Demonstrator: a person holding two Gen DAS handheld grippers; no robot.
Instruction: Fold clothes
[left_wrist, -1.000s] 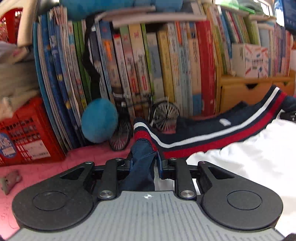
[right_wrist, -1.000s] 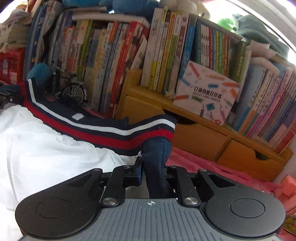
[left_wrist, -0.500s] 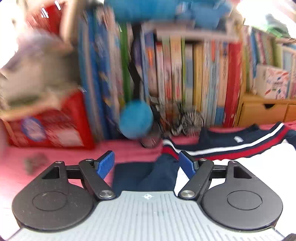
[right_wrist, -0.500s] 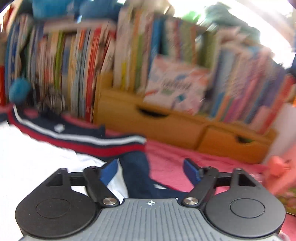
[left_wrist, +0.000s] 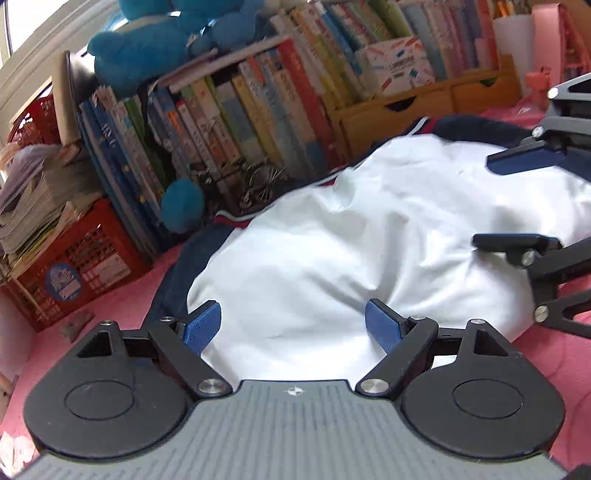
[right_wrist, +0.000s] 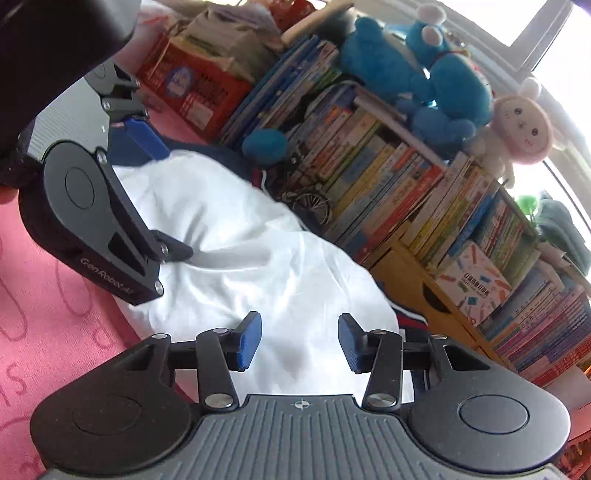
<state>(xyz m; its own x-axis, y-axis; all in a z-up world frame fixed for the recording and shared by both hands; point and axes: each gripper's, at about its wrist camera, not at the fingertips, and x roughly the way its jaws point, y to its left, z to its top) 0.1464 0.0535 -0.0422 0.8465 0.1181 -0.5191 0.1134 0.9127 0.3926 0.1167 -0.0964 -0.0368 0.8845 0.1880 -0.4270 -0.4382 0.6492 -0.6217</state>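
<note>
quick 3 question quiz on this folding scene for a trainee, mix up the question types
1. True or false: the left hand-held gripper is shut on cloth.
2. The garment shows mostly which colour on top? A red, B white, C green.
3. Fill in: the right hand-held gripper is ____.

Key: 1 false, it is open over the garment. 2 B, with navy trim at the edges. 3 open, holding nothing.
</note>
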